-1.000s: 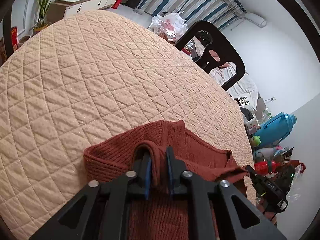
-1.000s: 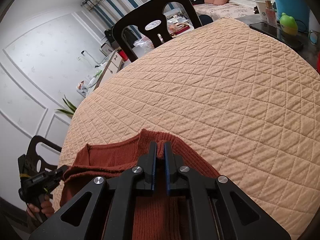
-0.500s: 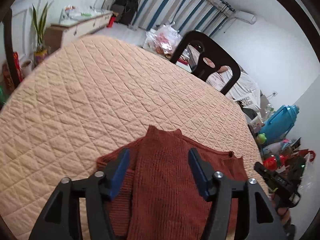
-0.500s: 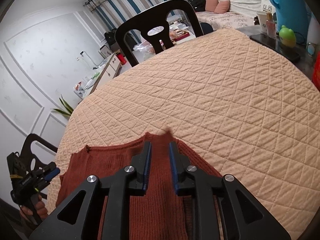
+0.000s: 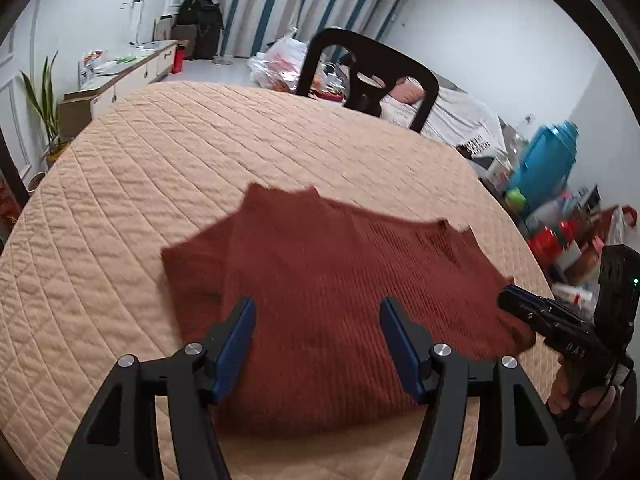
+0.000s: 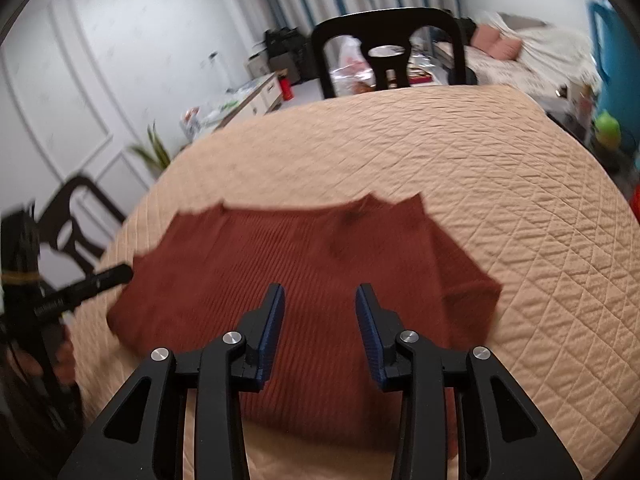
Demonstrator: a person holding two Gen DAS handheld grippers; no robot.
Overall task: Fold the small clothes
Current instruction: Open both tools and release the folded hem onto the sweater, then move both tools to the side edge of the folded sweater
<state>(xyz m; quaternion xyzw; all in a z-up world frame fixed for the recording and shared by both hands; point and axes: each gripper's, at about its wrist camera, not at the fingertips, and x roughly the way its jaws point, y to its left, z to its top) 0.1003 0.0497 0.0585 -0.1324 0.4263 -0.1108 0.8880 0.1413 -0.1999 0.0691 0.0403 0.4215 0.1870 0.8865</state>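
Note:
A rust-red ribbed knit garment [image 5: 332, 280] lies folded on the peach quilted table cover [image 5: 200, 152]. My left gripper [image 5: 318, 308] hovers over its near edge, jaws wide apart and holding nothing. In the right wrist view the same garment [image 6: 312, 264] lies flat, one sleeve folded in at the right. My right gripper [image 6: 320, 296] is above its near half, jaws opening, nothing pinched between the blue pads. Each view shows the other gripper at the side, held in a hand: right one [image 5: 524, 306], left one [image 6: 100, 278].
A black chair [image 5: 368, 76] stands at the table's far edge, a second black chair [image 6: 76, 216] at the left. Cluttered items with a blue jug [image 5: 544, 160] sit to the right. A cabinet [image 5: 120, 80] and plant [image 5: 44, 104] are far left.
Both grippers let go of the garment's folded edge and opened. Both pulled back toward the near edge and rolled level. The garment now lies flat.

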